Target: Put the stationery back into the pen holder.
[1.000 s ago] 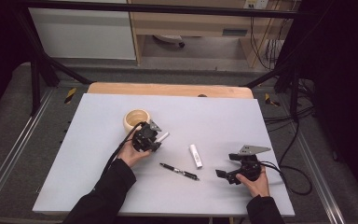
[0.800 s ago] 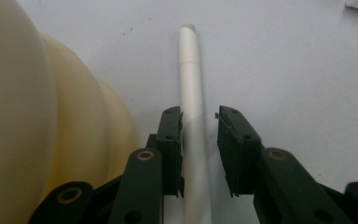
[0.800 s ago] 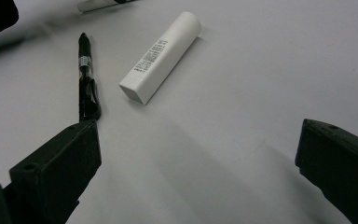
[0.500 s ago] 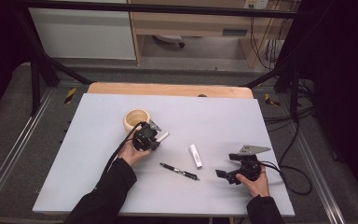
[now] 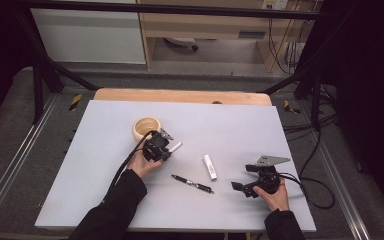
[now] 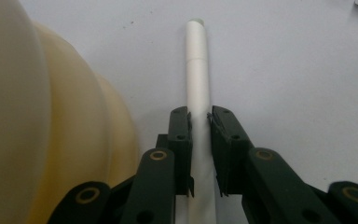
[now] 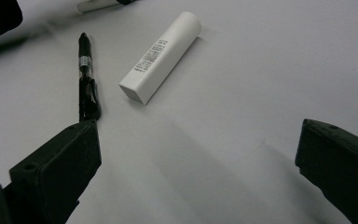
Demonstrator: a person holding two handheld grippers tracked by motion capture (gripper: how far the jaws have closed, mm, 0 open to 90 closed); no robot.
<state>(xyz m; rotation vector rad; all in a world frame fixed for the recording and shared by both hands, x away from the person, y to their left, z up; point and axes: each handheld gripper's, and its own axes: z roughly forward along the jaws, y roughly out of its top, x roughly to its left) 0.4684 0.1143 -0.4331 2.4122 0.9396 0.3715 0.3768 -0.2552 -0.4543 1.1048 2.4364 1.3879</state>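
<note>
a pale table top (image 5: 130, 210) spans the high view, with a strip of bare wood (image 5: 180, 95) along its far edge. on the left half stands a cream wooden bowl (image 5: 145, 127); in the left gripper view its ribbed side (image 6: 51, 140) rises just left of the jaws.

the left gripper (image 5: 166, 148), held in the person's left hand (image 5: 142, 164), sits just beside the bowl on its near right. its jaws have just been closing and now stand drawn together, pressed on a thin white pen (image 6: 198, 93), one pad on each side of the barrel. the pen lies on the table and points away from the gripper; in the high view its free end (image 5: 176, 146) sticks out to the right of the gripper.

the right gripper (image 5: 240, 187), in the person's right hand (image 5: 275, 194), rests near the front right of the table with its grey three-cornered plate (image 5: 267, 160) on top (a cable trails off to the right). its jaws stand wide apart over bare table, with nothing between them.

between the two grippers lie two loose things: a short white tube (image 5: 209, 166), printed with small text along its side (image 7: 161, 56), and, nearer the person, a black pen (image 5: 192, 184). tube and black pen lie near each other but apart (image 7: 85, 74).
</note>
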